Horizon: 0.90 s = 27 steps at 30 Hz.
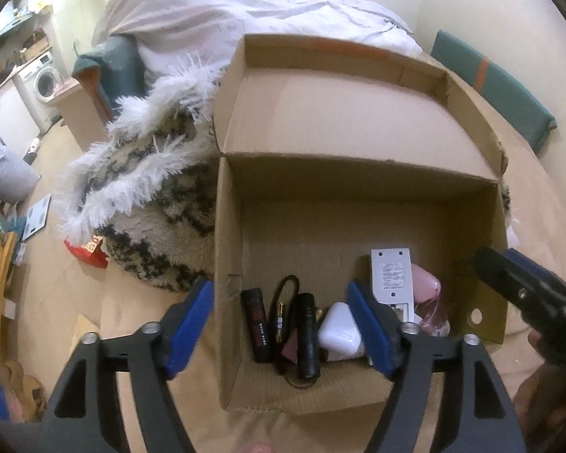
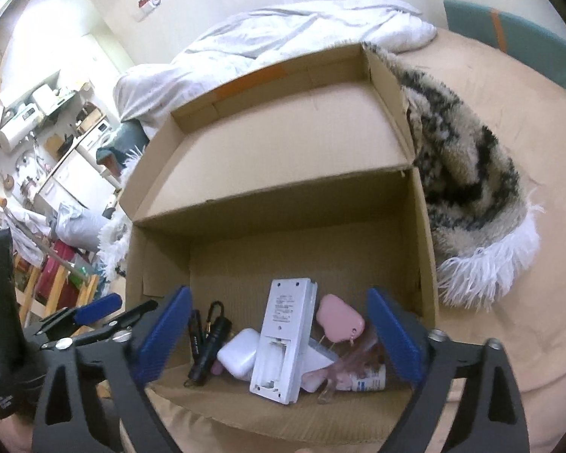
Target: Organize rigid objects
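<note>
with both the left gripper and right gripper spread wide and empty, items sit in the cardboard box; next, i reckon, straighten the tilted white remote.

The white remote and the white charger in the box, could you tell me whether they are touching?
Touching. In the right wrist view, the white remote lies tilted over the white charger, its left edge overlapping and resting on the charger with no gap visible.
</note>
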Motion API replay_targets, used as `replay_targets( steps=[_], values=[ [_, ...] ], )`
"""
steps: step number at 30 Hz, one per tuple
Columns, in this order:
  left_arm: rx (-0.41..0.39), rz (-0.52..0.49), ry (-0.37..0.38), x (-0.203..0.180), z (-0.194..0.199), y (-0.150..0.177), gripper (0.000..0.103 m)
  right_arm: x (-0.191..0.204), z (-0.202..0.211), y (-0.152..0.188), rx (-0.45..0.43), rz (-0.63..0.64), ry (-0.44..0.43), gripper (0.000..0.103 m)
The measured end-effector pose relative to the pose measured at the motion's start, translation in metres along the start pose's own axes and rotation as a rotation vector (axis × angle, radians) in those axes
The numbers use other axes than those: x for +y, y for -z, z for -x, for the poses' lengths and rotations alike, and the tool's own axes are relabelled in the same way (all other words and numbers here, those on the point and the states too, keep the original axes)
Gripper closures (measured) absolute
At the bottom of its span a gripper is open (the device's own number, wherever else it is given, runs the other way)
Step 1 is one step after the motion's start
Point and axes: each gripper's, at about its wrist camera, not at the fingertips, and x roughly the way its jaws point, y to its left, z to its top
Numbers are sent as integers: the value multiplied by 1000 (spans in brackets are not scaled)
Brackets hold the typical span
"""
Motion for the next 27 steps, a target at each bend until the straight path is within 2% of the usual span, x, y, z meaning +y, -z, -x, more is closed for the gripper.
replay_targets(
  steps=[6,10,15,18,23,27],
  values=[
    [-60,20,-1,9,30,2,25,4,21,7,-49,0,6,0],
    [-117,34,14,20,56,13,11,10,45,12,-104,23,23,0],
    [-179,62,10,39,85,32,2,20,75,19,-147,45,29,0],
    [-201,78,-12,46,97,45,1,27,89,30,-151,72,45,0],
    [-192,49,-22,41,103,68,1,32,101,54,-137,102,69,0],
    [-164,48,6,36,94,85,1,37,107,73,-175,150,114,0]
  ],
)
